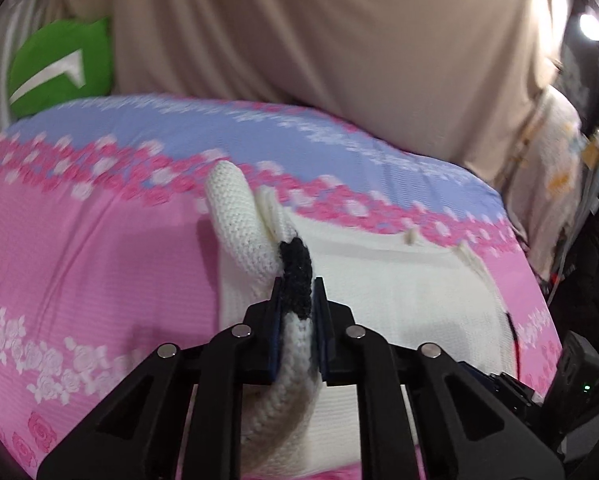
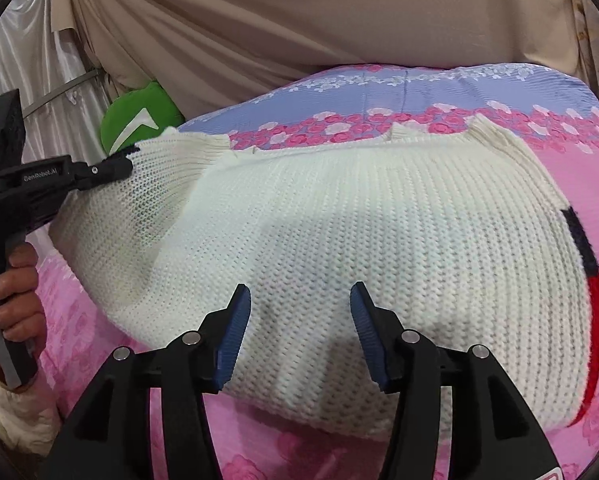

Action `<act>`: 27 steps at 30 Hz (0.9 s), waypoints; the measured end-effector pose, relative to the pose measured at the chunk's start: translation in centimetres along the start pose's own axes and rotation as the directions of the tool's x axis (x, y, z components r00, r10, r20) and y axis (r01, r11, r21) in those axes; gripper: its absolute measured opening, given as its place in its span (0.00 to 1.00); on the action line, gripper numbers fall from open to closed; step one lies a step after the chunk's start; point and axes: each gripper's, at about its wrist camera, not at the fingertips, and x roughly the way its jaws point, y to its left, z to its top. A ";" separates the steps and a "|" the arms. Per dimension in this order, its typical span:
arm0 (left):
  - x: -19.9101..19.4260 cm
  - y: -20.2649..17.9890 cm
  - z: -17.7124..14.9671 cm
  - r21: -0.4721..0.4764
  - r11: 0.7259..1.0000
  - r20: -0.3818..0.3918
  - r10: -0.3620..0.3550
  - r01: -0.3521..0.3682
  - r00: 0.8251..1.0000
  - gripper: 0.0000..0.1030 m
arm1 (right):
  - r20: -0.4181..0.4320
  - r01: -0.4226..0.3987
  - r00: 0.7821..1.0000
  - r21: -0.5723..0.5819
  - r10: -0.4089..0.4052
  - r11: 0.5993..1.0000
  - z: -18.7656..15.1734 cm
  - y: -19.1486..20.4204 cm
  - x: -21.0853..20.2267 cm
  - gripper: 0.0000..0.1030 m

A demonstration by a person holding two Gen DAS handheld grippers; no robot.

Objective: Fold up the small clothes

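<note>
A white knit sweater (image 2: 339,220) lies spread on the pink and blue floral bed cover (image 2: 579,168), with a black and red stripe along its right edge. My left gripper (image 1: 296,292) is shut on the sweater's sleeve (image 1: 239,216) at its black cuff and holds it lifted off the cover. In the right wrist view the left gripper (image 2: 129,156) shows at the sweater's far left corner, pinching the cuff. My right gripper (image 2: 299,300) is open and empty, just above the sweater's near middle.
A beige curtain (image 2: 279,20) hangs behind the bed. A green cushion (image 2: 135,120) with a white mark sits at the back left. Patterned cloth and dark clutter (image 1: 559,168) stand off the bed's right side in the left wrist view.
</note>
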 end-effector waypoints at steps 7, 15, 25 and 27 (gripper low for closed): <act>3.0 -10.8 -0.3 0.213 0.971 -0.060 -0.100 0.111 0.993 0.05 | 0.018 0.044 0.999 0.135 -0.047 0.990 -0.8 -5.4 -2.8 0.50; 9.0 -16.7 -4.6 0.230 0.946 -0.266 -0.165 0.229 0.950 0.00 | 0.051 0.104 0.992 0.218 -0.118 0.970 -1.8 -9.5 -6.0 0.51; -1.7 -8.9 -2.0 0.170 0.982 -0.013 -0.086 0.087 0.996 0.35 | 0.068 -0.077 0.995 0.138 0.068 0.987 2.4 -7.2 -5.2 0.63; -2.6 -6.8 -1.8 0.136 0.991 0.012 -0.014 0.013 1.000 0.35 | 0.042 -0.149 0.988 0.102 0.146 0.984 4.1 -5.5 -3.8 0.69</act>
